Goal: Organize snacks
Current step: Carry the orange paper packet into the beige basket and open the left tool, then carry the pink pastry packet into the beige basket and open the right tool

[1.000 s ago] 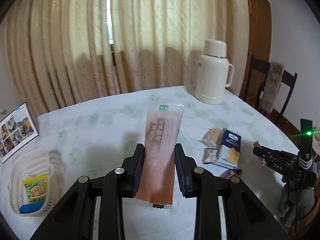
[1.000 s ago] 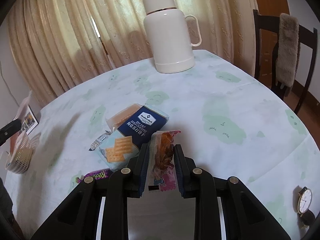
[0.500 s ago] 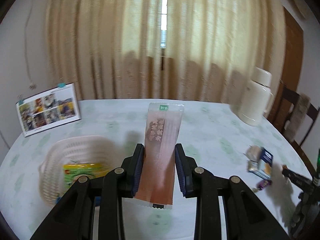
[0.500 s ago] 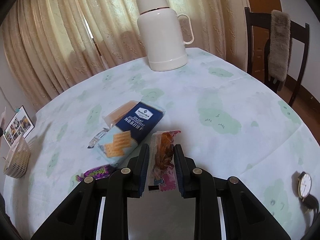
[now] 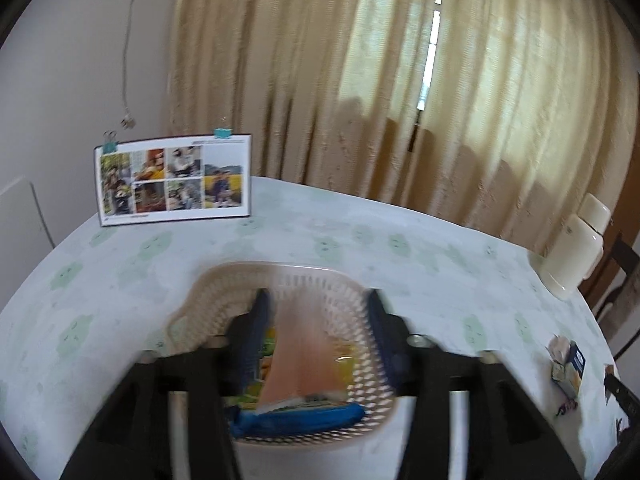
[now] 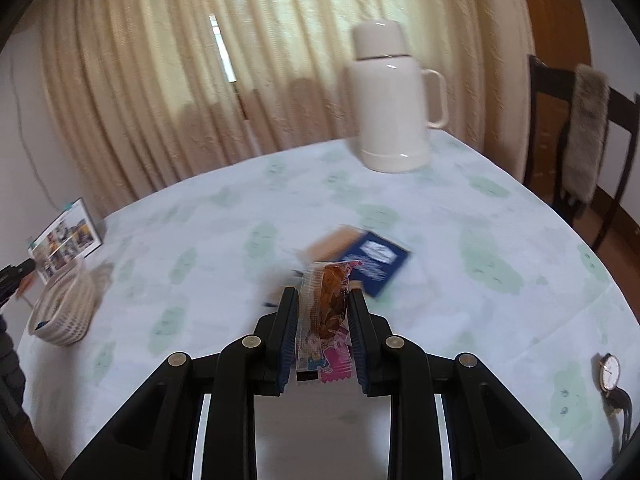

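From the left wrist, the left gripper [image 5: 316,344] hung over the white basket [image 5: 280,280], jaws opening, the blurred pink wafer packet [image 5: 302,364] seemingly loose between them. From the right wrist, the right gripper [image 6: 323,330] pointed downward, clamped on a pink snack packet [image 6: 326,320] above open tablecloth [image 6: 460,300].

Round worktop [image 6: 500,300] under a pale cloth with green motifs. Behind it, beige curtains [image 5: 400,100] backlit by a window; white wall [image 5: 60,80] at left. Dark wooden chair [image 6: 560,128] with a fur cover and brown door [image 6: 556,8] at right.
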`<state>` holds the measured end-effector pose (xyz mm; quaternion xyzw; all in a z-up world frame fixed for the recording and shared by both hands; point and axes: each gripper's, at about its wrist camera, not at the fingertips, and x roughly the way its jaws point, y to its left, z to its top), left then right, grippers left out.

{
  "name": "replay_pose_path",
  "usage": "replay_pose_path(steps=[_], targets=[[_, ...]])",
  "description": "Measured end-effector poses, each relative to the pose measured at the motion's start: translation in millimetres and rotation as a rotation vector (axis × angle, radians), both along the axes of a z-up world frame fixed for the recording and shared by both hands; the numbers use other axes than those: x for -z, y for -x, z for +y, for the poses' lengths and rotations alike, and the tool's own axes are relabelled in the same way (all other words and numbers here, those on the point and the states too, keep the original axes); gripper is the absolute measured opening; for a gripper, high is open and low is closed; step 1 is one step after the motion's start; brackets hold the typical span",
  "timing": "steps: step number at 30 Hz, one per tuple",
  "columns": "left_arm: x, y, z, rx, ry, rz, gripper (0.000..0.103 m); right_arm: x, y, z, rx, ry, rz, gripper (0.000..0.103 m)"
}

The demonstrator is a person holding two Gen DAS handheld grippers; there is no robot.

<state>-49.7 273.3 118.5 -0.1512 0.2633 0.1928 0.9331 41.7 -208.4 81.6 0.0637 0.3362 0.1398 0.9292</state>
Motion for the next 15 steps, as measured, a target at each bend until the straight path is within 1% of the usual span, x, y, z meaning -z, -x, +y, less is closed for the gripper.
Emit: replay_pose_path(steps=[1, 2, 11, 12, 15], targets=[[0, 3, 4, -0.012, 0.012, -0.012, 0.077, -2, 1, 6, -0.015, 0.001, -0.003, 0.026], [1, 7, 9, -0.025, 0.023, -0.027, 0.078, -3, 3, 13, -0.034, 0.001, -0.007, 0.026], [7, 24, 39, -0.135, 0.067, -0.041, 0.078, -14, 12, 80, -0.202, -0.031, -0.001, 0.026], [7, 25, 40, -0.148, 0.065, -0.042, 0.078, -15, 14, 89, -0.223, -0.034, 0.000, 0.026], [7, 29, 42, -0.207, 0.024, -0.031, 0.078, -20, 18, 118, -0.294, -0.040, 0.002, 0.026]])
